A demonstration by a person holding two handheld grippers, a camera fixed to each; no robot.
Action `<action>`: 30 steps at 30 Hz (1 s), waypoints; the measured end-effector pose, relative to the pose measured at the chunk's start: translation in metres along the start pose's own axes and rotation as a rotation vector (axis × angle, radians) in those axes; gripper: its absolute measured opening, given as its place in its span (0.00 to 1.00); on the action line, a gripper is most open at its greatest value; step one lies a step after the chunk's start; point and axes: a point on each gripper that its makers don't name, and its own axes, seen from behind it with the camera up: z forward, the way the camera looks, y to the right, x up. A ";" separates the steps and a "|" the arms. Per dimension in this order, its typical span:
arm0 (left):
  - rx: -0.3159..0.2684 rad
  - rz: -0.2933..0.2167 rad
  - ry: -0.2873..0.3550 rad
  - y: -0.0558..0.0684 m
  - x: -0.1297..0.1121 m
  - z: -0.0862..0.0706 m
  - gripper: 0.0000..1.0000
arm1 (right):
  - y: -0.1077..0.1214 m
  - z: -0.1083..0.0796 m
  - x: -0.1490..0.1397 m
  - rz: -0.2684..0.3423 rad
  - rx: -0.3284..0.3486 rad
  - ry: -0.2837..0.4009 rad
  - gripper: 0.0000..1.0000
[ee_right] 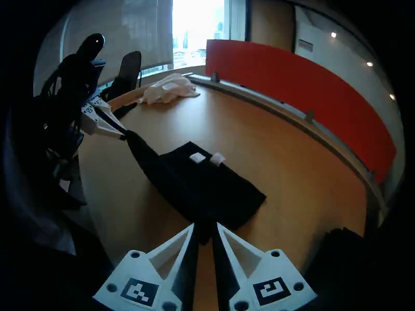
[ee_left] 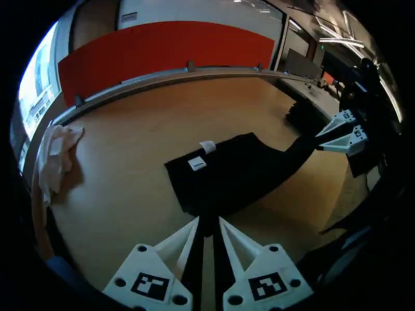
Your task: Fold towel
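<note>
Two corners of the black towel (ee_left: 244,171) are pinched, one in each tool. The left gripper (ee_left: 208,223) has its jaws drawn nearly together, with a dark strip of cloth running down the slit between them. The right gripper (ee_right: 205,226) looks the same: jaws closed to a narrow slot with fabric caught in it. Ahead of each pair of jaws the towel lies partly flat on the wooden table (ee_left: 135,119), with two white tags (ee_left: 197,163) on top just beyond the left jaws. Far off to the right of the left jaws, the corner held by the other tool is lifted clear of the table, and the cloth pulls into a taut, narrowing tail toward it.

I'd judge this to be light, limp stuff. It ropes up wherever nothing supports it, so it won't hold a fold line by itself. Corners and hems are the sensible places to grip, as now, with even tension between both hands. On smooth wood the lower layer could creep. A pale cloth (ee_left: 57,150) lies well to the left of the left jaws, near the table's edge.
</note>
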 end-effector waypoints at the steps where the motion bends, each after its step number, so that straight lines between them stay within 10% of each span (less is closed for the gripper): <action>1: 0.000 -0.002 -0.002 -0.001 0.001 0.002 0.11 | 0.002 0.002 0.000 0.003 -0.002 -0.001 0.16; 30: 0.039 -0.032 -0.041 -0.021 0.022 0.050 0.11 | 0.051 0.047 -0.004 0.048 -0.046 -0.036 0.16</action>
